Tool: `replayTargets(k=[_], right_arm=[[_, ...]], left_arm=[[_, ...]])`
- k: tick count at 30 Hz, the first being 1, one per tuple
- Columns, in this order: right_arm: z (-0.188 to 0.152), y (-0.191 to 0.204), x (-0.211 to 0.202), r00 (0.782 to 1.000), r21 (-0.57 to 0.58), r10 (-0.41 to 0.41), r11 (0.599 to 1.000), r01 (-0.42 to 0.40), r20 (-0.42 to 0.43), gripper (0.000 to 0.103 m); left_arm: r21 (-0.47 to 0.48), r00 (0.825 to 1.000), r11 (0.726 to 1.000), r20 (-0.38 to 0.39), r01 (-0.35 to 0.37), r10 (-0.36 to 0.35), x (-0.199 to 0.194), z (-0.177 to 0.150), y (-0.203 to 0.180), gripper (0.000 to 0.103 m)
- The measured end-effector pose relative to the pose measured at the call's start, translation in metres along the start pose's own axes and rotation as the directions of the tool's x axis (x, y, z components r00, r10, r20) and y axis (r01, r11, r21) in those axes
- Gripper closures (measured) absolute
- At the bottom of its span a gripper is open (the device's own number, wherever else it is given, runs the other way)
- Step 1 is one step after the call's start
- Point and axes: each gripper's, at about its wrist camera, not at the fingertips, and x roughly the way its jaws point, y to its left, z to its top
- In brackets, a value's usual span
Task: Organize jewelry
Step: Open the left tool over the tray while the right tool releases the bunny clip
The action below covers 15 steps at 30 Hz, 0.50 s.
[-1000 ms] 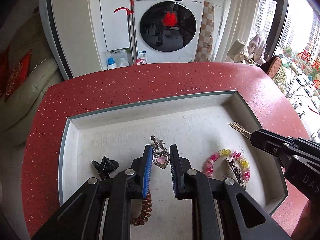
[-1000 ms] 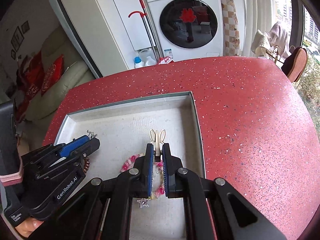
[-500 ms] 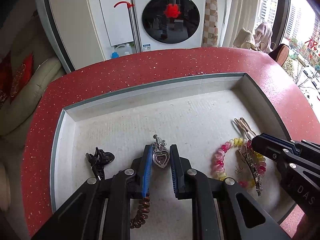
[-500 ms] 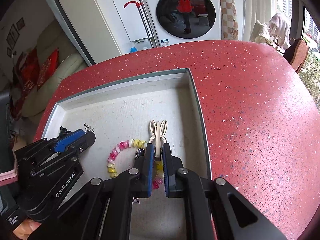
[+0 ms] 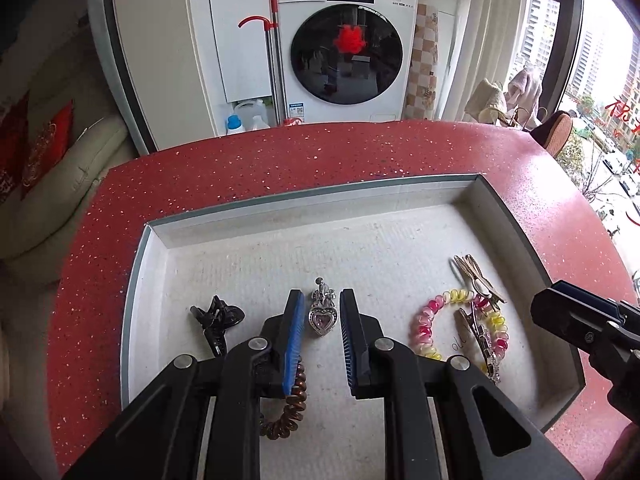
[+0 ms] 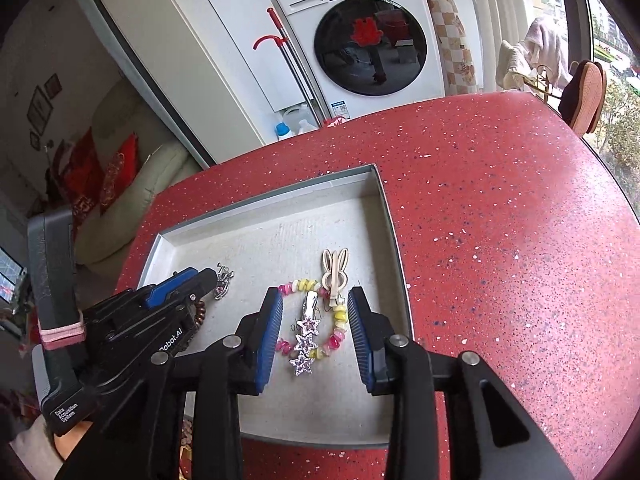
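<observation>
A grey tray (image 5: 304, 200) sits on the red counter. In the left wrist view my left gripper (image 5: 319, 316) is open, its jaws on either side of a silver heart pendant (image 5: 322, 318) lying on the tray floor. A black claw clip (image 5: 216, 318) lies to its left and a brown coil hair tie (image 5: 290, 408) under the left finger. In the right wrist view my right gripper (image 6: 316, 316) is open and empty above a pink-yellow coil bracelet (image 6: 338, 320), a star hair clip (image 6: 306, 342) and a beige bunny clip (image 6: 335, 276).
The red speckled counter (image 6: 500, 240) surrounds the tray, with its edge to the right. A washing machine (image 5: 340, 48), detergent bottles (image 5: 246, 116) and a sofa (image 5: 48, 184) stand beyond it. My left gripper also shows in the right wrist view (image 6: 208, 280).
Both grippers opened. The right one let go of the bunny clip, which now lies in the tray by the bracelet. The left one let go of the heart pendant, now on the tray floor.
</observation>
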Motion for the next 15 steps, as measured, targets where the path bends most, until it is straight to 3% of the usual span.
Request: replayTargets(k=[1,2,3,4,6,9,15], right_arm=[[-0.001,-0.001,-0.004,1.000,0.007,0.005,1.000,-0.005,0.004,0.066],[-0.002,0.000,-0.006,1.000,0.013,0.013,1.000,-0.013,0.007,0.066],[-0.003,0.001,-0.009,1.000,0.017,0.019,1.000,-0.020,0.007,0.066],[-0.004,0.001,-0.011,1.000,0.018,0.021,1.000,-0.021,0.009,0.066],[-0.007,0.002,-0.014,1.000,0.015,0.021,1.000,-0.021,0.013,0.065],[-0.011,0.003,-0.018,1.000,0.020,0.020,1.000,-0.020,0.010,0.062],[-0.024,0.008,-0.032,0.999,0.013,0.030,0.999,-0.030,0.020,0.039]], left_arm=[[0.000,1.000,1.000,0.008,0.004,-0.004,-0.003,0.000,0.000,0.064],[-0.002,1.000,1.000,0.013,0.004,-0.004,-0.005,0.000,0.001,0.054],[-0.008,1.000,1.000,0.022,0.003,-0.003,-0.009,-0.002,0.002,0.017],[-0.021,0.999,1.000,0.045,0.001,0.000,-0.014,-0.002,0.004,0.000],[-0.025,0.996,1.000,0.086,0.002,0.001,-0.024,-0.001,0.007,0.000],[-0.019,0.997,1.000,0.081,0.006,-0.004,-0.030,-0.001,0.009,0.000],[-0.032,0.997,0.999,0.081,0.007,-0.004,-0.047,-0.009,0.016,0.000]])
